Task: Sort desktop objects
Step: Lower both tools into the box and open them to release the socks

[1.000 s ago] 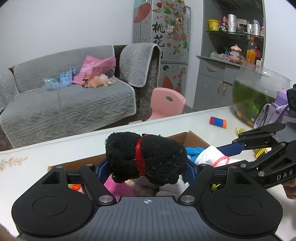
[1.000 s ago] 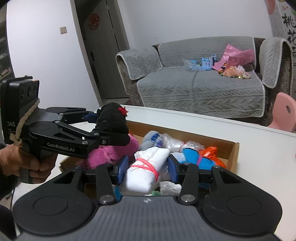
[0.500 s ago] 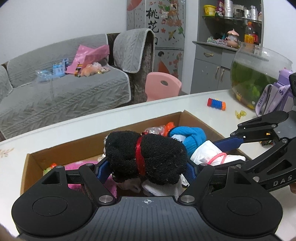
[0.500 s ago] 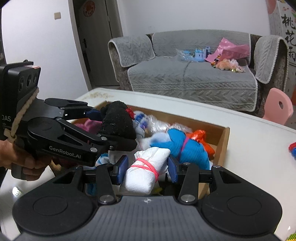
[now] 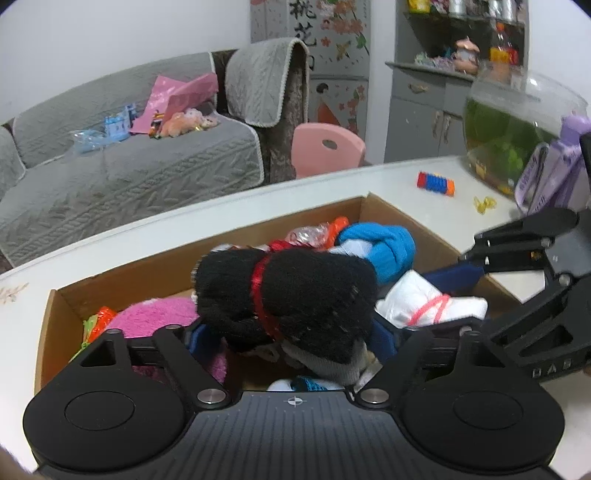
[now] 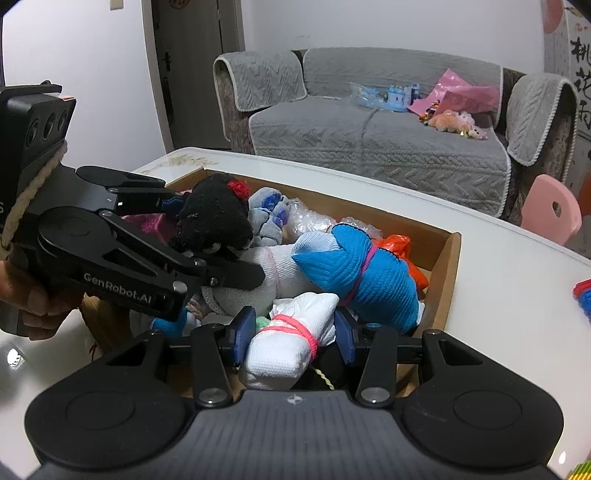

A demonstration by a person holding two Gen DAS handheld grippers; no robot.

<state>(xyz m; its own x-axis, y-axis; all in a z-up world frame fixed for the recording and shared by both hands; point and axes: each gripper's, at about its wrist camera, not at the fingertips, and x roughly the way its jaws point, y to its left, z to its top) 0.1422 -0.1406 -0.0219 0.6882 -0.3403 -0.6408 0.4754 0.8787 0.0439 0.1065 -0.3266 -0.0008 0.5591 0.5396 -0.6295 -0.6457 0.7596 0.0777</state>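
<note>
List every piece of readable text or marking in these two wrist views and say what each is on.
"GenRobot.AI": white lettering on the black left gripper arm, right wrist view.
"DAS": on the black right gripper arm, left wrist view, partly cut off.
"桃花": large black characters on the floral panel behind the grey sofa.
Print on the purple bottle's strap beside the glass fishbowl: too blurred to read.

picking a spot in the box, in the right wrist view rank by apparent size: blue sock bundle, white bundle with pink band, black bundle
1. blue sock bundle
2. white bundle with pink band and black bundle look alike; the white one sits nearer the camera, so their order is unsure.
</note>
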